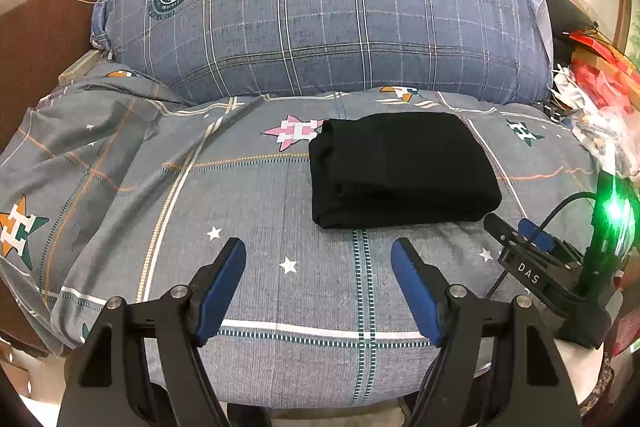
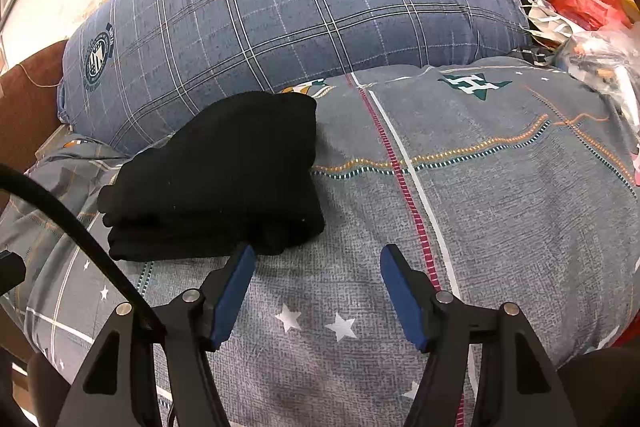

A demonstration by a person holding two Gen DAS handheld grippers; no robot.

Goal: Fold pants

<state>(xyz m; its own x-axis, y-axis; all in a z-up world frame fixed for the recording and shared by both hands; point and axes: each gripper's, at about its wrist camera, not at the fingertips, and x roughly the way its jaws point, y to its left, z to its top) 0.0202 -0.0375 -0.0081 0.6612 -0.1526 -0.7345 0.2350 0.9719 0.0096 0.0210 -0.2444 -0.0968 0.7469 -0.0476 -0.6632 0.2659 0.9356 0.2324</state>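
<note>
We see the black pants (image 1: 402,171) folded into a compact stack of layers on the grey patterned bedspread (image 1: 280,211), just in front of the big blue checked pillow (image 1: 320,11). Our left gripper (image 1: 318,251) hovers on the near side of the pants, its 2 blue-padded jaws spread wide and grasping nothing. Our right gripper (image 2: 318,255) is also released, its left pad (image 2: 236,287) just beside the pants' near right corner. Red packaging (image 1: 600,67) lies right of the pillow.
</note>
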